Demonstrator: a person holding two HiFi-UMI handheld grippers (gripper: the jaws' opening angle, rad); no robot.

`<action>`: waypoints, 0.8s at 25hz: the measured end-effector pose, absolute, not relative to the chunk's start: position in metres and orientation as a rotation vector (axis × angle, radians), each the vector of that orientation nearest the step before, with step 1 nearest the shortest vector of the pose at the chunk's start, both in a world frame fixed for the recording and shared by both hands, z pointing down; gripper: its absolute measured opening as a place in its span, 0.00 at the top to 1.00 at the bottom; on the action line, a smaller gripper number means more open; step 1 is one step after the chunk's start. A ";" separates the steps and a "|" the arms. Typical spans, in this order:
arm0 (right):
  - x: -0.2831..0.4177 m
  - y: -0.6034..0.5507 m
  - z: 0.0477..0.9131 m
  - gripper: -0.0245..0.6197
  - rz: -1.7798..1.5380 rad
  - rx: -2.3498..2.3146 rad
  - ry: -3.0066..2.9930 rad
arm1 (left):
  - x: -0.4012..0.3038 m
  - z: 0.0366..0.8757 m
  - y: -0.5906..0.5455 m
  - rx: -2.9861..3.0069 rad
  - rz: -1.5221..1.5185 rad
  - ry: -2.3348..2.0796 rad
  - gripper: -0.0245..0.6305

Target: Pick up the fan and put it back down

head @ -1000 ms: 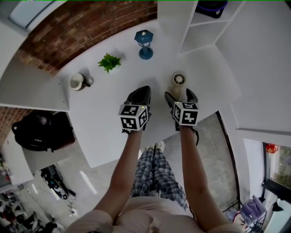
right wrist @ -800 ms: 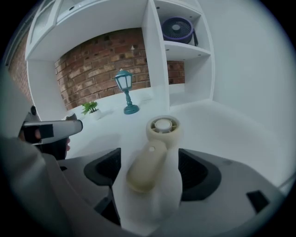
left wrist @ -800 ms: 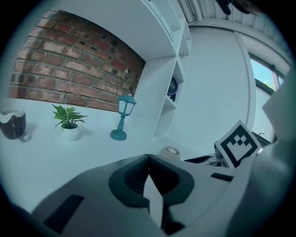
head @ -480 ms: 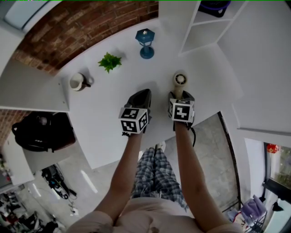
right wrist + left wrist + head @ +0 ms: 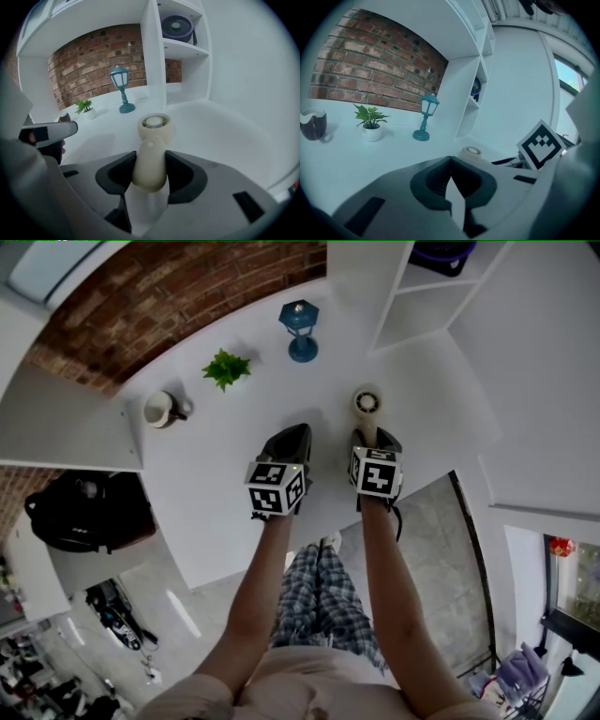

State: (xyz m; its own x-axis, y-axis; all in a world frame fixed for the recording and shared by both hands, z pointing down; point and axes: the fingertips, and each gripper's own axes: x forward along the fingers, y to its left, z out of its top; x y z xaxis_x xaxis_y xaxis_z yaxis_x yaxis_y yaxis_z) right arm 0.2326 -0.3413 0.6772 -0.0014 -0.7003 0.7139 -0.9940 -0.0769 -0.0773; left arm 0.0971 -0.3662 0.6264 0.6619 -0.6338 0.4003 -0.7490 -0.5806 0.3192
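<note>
You are wearing blue-and-white plaid trousers (image 5: 319,601) and a pale beige top (image 5: 309,690), showing at the lower middle of the frame. Your black left gripper (image 5: 300,426) and right gripper (image 5: 373,432) are each carrying a white cube (image 5: 277,488) with black square markers.

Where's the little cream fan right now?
In the head view the fan is on the white table at right, below the blue lantern; its handle sits between the fingers of the right gripper, which have just been closing on it.
</note>
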 end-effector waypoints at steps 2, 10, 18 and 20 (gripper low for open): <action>0.233 -0.342 0.671 0.64 0.839 1.835 -1.766 | 0.097 0.624 -0.367 2.417 0.333 -1.081 0.92; 0.238 -0.339 0.625 0.64 0.767 1.909 -1.882 | 0.094 0.594 -0.369 2.465 0.299 -1.103 0.92; 0.252 -0.327 0.530 0.64 0.528 2.084 -2.063 | 0.080 0.524 -0.371 2.545 0.177 -1.176 0.92; 0.255 -0.319 0.504 0.64 0.460 2.137 -2.102 | 0.076 0.504 -0.369 2.567 0.144 -1.200 0.92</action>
State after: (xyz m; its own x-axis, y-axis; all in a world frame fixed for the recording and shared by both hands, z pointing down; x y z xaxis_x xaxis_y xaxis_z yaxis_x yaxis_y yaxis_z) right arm 0.2554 -0.3194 0.5037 -0.0039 -0.9576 0.2881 -0.9905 -0.0359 -0.1330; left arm 0.0755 -0.3694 0.5042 0.6455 -0.7325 0.2163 -0.7629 -0.6045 0.2293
